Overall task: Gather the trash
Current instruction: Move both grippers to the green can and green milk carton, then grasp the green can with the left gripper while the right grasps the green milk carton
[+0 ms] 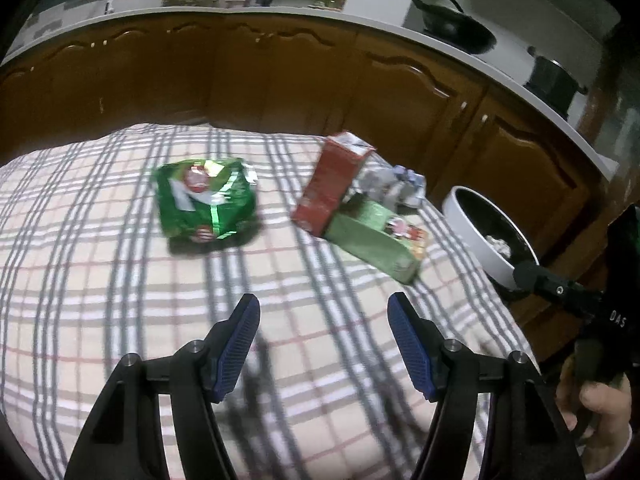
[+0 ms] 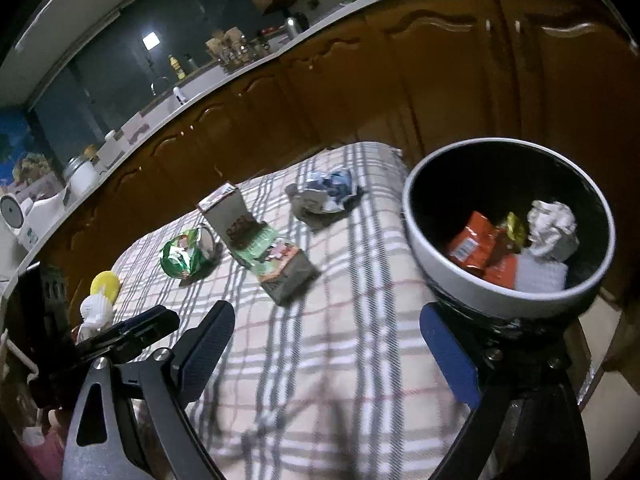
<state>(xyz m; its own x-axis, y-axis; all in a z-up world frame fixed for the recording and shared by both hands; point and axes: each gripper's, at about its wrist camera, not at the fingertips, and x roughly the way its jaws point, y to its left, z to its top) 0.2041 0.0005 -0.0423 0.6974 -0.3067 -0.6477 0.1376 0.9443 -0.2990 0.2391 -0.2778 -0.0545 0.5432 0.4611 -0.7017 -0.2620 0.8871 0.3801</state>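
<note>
On the checked tablecloth (image 1: pixel 100 260) lie a green snack bag (image 1: pixel 206 200) (image 2: pixel 182 256), a red carton (image 1: pixel 332 184) (image 2: pixel 230 216), a green box (image 1: pixel 376 240) (image 2: pixel 276 260) leaning against it, and a crumpled wrapper (image 1: pixel 394 184) (image 2: pixel 324 194). A white-rimmed bin (image 1: pixel 472 224) (image 2: pixel 440 256) stands off the table's right edge. It holds an orange packet (image 2: pixel 476 248) and crumpled white paper (image 2: pixel 552 228). My left gripper (image 1: pixel 323 300) hovers open over bare cloth, short of the bag and box. My right gripper (image 2: pixel 328 310) is open and empty, its right finger just in front of the bin.
Brown kitchen cabinets (image 1: pixel 280 72) run behind the table under a white counter with a wok (image 1: pixel 460 28) and a pot (image 1: pixel 554 80). A yellow lid (image 2: pixel 105 286) and a white figurine (image 2: pixel 94 316) sit at the table's left end. A hand (image 1: pixel 596 400) shows at lower right.
</note>
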